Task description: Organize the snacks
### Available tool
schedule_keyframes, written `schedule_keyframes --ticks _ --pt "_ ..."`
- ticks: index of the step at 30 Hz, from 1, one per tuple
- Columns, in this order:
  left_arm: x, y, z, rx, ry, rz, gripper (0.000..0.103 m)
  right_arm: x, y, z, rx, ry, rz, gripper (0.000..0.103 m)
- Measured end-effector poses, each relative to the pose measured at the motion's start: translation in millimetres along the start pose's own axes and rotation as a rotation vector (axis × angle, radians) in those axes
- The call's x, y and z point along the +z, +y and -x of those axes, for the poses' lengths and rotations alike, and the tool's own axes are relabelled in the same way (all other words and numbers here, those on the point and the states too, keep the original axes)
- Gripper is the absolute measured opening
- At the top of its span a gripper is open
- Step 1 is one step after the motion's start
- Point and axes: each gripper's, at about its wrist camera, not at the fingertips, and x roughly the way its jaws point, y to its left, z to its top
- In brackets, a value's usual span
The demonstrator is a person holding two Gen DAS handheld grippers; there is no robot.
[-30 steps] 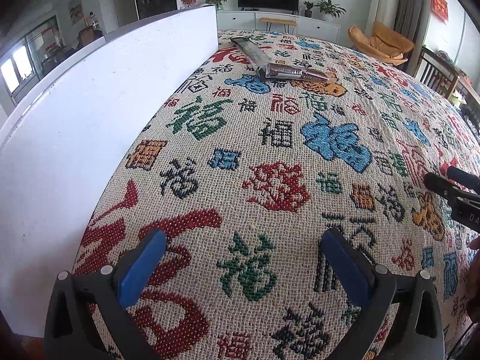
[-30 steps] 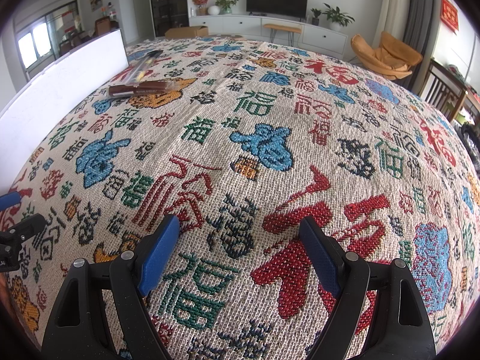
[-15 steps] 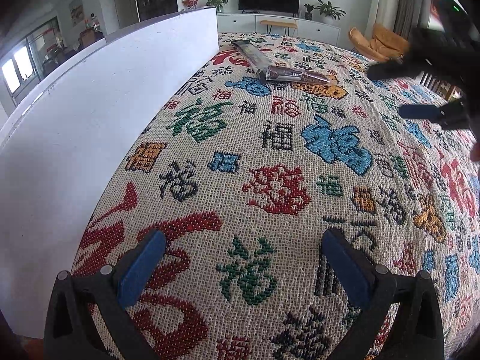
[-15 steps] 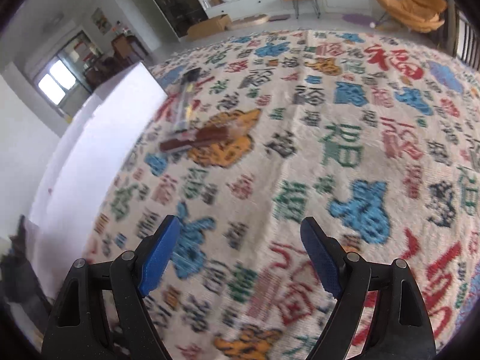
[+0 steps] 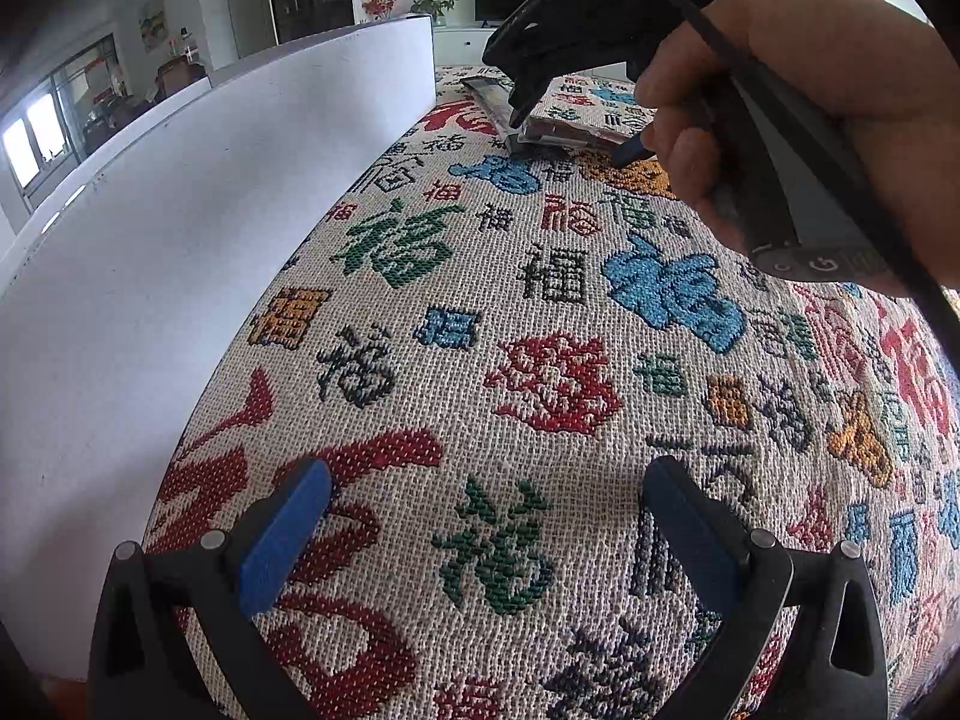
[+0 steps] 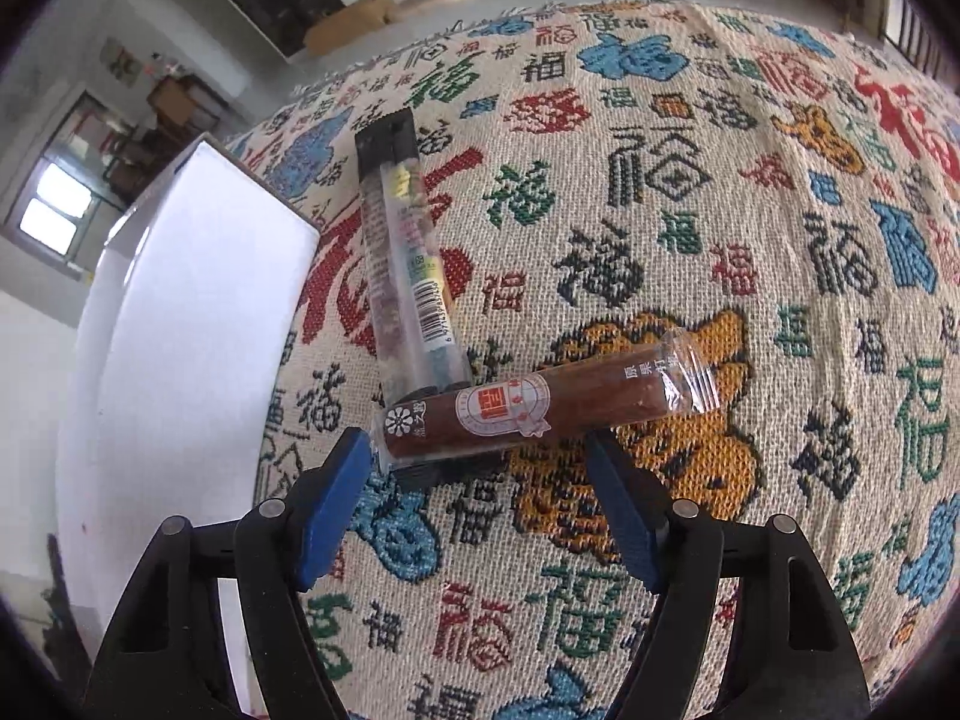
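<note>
Patterned cloth (image 6: 690, 228); brown snack (image 6: 528, 405) overlaps clear packet's (image 6: 408, 264) end.

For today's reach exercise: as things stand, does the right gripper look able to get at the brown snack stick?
Probably yes: the right gripper is open, the brown snack stick lies just ahead between its fingers, and nothing blocks it, though one end rests on the clear packet.

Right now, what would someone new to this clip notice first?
Probably the brown wrapped snack stick lying crosswise just ahead of the open right tool, its near end overlapping a longer clear-and-black snack packet that points away. Everything sits on a loud tablecloth woven with coloured characters, and a white box runs along the left edge.
</note>
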Motion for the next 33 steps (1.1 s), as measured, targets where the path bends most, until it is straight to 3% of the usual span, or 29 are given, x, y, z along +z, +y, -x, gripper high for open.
schedule_keyframes --ticks 2,5,9,13,15,16,20,21,23,24,33 --pt "0 0 0 0.000 0.001 0.000 0.103 2 5 -2 -0.031 -0.008 0.040 0.076" --pt "0 0 0 0.000 0.000 0.000 0.103 -1 -13 12 0.051 -0.043 -0.073 0.076" --pt "0 0 0 0.000 0.000 0.001 0.103 -3 -22 26 0.098 -0.044 -0.077 0.076" --pt "0 0 -1 0.000 0.000 0.001 0.103 0 -44 17 0.198 0.031 -0.272 0.077" --pt "1 0 -1 0.000 0.000 0.001 0.103 2 -43 12 0.181 0.016 -0.298 0.077" --pt "1 0 -1 0.000 0.000 0.000 0.103 7 -37 12 0.132 0.003 -0.270 0.077" --pt "3 0 -3 -0.002 0.000 -0.001 0.103 21 -4 -2 -0.057 0.013 -0.075 0.076" --pt "3 0 -2 -0.002 0.000 -0.001 0.103 20 3 -4 -0.105 0.018 -0.014 0.072" --pt "2 0 -2 -0.002 0.000 -0.001 0.103 18 8 -2 -0.168 -0.019 0.062 0.049" --pt "3 0 -2 -0.002 0.000 -0.001 0.103 18 4 -2 -0.191 -0.022 0.078 0.024" --pt "2 -1 -1 -0.001 0.000 -0.001 0.103 -16 -53 36 -0.187 0.047 0.237 0.019"
